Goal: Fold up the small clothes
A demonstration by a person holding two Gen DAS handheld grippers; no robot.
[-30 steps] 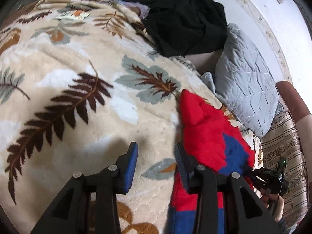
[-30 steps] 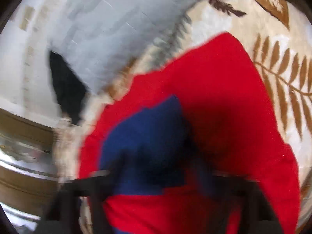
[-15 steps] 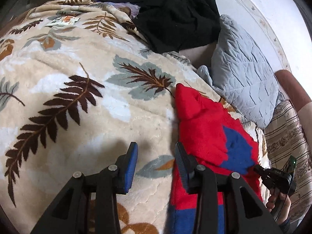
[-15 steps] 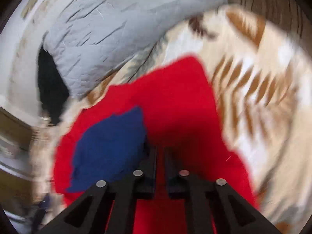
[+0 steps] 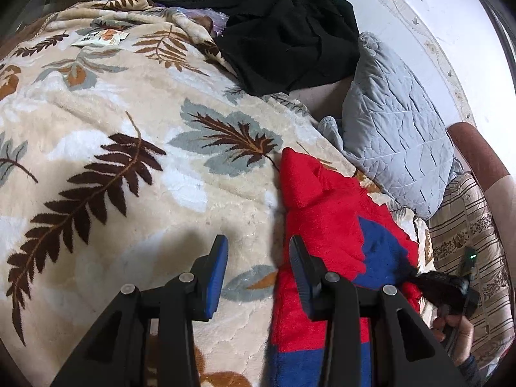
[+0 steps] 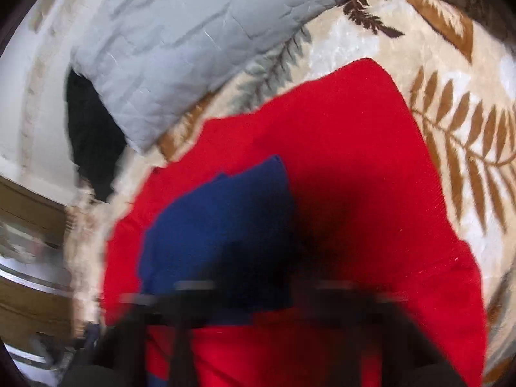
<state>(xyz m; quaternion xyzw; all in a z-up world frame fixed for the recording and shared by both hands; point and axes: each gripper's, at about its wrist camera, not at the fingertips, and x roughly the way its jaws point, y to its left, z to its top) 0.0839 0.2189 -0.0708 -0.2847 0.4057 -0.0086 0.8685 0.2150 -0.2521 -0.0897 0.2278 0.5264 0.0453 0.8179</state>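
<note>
Folding looks barely begun: the red and blue knitted garment [image 5: 325, 213] lies rumpled on the leaf-patterned plush blanket [image 5: 129, 135]; left gripper [image 5: 258, 271] apart and empty, right gripper [image 6: 258, 293] together over the garment, any grip hidden by blur

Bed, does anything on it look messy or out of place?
Yes. A black garment lies in a crumpled heap at the head of the blanket, partly over the grey pillow. A small printed packet sits loose on the blanket. The red and blue garment is only part-folded.
</note>
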